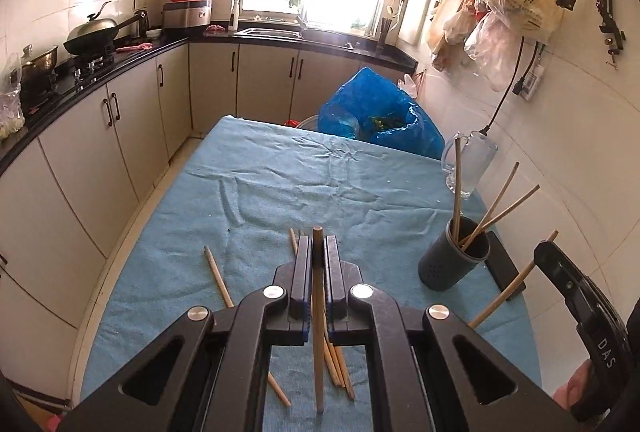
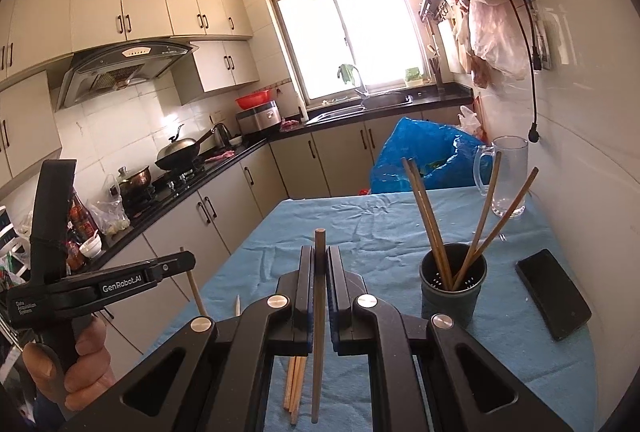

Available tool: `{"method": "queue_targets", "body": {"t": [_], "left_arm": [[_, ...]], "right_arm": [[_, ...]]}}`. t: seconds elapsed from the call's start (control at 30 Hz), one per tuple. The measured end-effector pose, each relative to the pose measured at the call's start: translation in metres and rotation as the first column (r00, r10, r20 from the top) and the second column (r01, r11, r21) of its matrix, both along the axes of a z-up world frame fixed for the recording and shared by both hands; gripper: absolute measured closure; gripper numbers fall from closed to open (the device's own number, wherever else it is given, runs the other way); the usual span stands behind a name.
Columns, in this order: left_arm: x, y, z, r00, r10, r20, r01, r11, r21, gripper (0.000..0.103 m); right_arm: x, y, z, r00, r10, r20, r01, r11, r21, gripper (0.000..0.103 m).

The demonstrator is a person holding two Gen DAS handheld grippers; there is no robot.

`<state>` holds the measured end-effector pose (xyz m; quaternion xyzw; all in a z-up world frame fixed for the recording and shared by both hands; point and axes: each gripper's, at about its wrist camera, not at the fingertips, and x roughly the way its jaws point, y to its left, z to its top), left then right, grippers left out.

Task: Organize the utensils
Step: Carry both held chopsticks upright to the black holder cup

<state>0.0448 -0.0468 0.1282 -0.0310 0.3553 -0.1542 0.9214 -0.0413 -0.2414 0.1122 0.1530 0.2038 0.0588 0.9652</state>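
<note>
1. The kitchen counter (image 1: pixel 80 83) runs along the far left, with a wok (image 1: pixel 94 33) on the stove.
2. On the desk (image 1: pixel 280 183), covered by a wrinkled blue cloth, one loose chopstick (image 1: pixel 218 278) lies at the left, pale wood, slim and round.
3. Just right of it a small bundle of loose chopsticks (image 1: pixel 338 372) lies flat on the cloth, partly hidden under the left gripper (image 1: pixel 318 248).
4. The left gripper has its fingers (image 1: pixel 303 264) clamped on a single chopstick (image 1: pixel 318 344). This stick is light tan wood, with a blunt round tip poking out past the fingertips and the rest hanging below them over the cloth.
5. The right gripper (image 2: pixel 319 256) likewise has its fingers (image 2: pixel 306 280) pressed together on one chopstick (image 2: pixel 319 352), darker brown, its flat end rising just above the fingertips.
6. Further right stands a dark, round utensil holder (image 2: pixel 452 292), upright on the cloth. Four chopsticks (image 2: pixel 426 216) stand in it, leaning apart against its rim.
7. Behind the holder a clear glass mug (image 2: pixel 506 175) stands near the wall, with a blue plastic bag (image 2: pixel 416 151) beyond the desk's far edge.
8. A black phone (image 2: pixel 554 298) lies flat on the cloth at the right, near the holder but apart from it.
</note>
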Motion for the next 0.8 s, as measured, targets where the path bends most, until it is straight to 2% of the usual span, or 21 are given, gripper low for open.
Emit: {"method": "queue_targets", "body": {"t": [0.5,0.8], "left_arm": [[-0.013,0.0,0.015,1.0,-0.022,0.021,0.022,1.0,-0.019,0.098],[-0.011,0.007,0.035,0.999,-0.032,0.034,0.033,0.999,-0.028,0.098]], "right_arm": [[-0.012,-0.016,0.001,0.999,-0.034,0.016,0.034,0.999,0.016,0.097],[-0.016,-0.026,0.002,0.998,-0.056,0.022,0.055,0.998,0.032,0.097]]}}
